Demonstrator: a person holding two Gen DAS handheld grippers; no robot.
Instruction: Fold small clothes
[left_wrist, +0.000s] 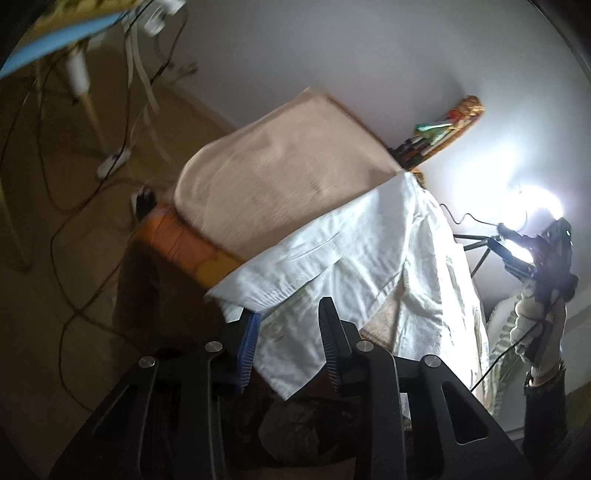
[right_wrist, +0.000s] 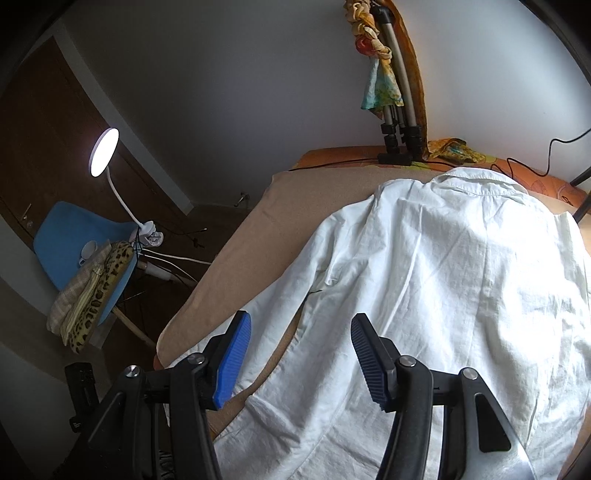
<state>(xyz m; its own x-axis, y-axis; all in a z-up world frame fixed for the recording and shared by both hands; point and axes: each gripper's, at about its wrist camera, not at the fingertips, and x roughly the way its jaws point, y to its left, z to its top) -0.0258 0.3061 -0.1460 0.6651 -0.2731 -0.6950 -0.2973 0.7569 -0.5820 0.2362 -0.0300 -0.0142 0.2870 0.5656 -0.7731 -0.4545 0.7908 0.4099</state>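
Our bed (right_wrist: 229, 236) carries the white shirt (right_wrist: 461, 277), spread flat with a sleeve trailing off the edge. Left gripper (left_wrist: 288, 343) and right gripper (right_wrist: 301, 354) hover wide, empty; we risk the sleeve dragging the shirt off

A white, wrinkled shirt (right_wrist: 461, 280) lies spread out back-side up on the bed, collar at the far end. One sleeve stretches along its left side toward the near edge.
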